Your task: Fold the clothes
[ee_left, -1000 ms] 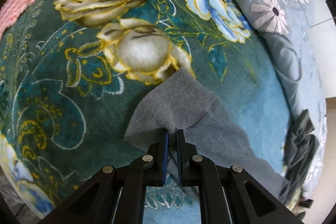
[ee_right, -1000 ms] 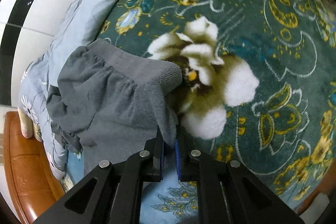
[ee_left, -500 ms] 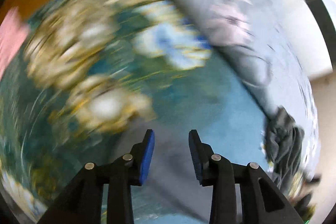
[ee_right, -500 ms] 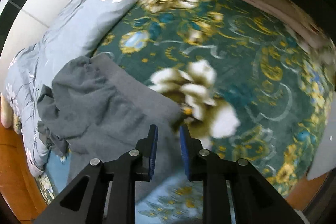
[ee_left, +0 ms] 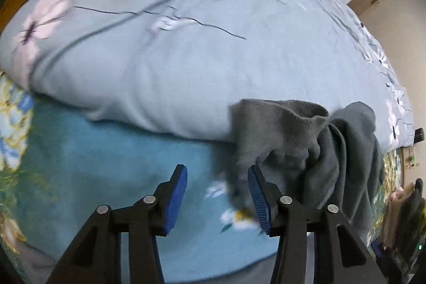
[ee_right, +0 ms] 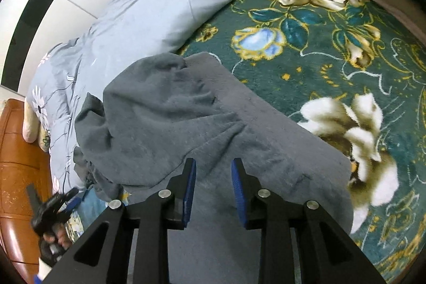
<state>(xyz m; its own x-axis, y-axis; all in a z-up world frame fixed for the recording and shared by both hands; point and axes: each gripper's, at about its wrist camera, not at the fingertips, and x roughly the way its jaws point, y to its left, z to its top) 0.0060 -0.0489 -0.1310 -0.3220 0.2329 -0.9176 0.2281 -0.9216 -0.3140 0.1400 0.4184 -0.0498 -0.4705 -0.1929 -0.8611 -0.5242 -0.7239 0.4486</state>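
The grey garment (ee_right: 202, 129) lay on the floral blanket (ee_right: 332, 49) of the bed, its far end bunched against the pale blue duvet (ee_left: 186, 44) along the bed's edge. The left hand-held gripper (ee_left: 217, 190) was released, jaws opening over bare blanket beside the garment. The right hand-held gripper (ee_right: 213, 182) was released, jaws opening above the garment, gripping nothing.

The grey garment (ee_right: 213, 124) runs under the picture's lower edge, and motion blurs the quilt (ee_left: 186, 44).

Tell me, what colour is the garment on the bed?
Plain grey garment, seen best in the right wrist view.
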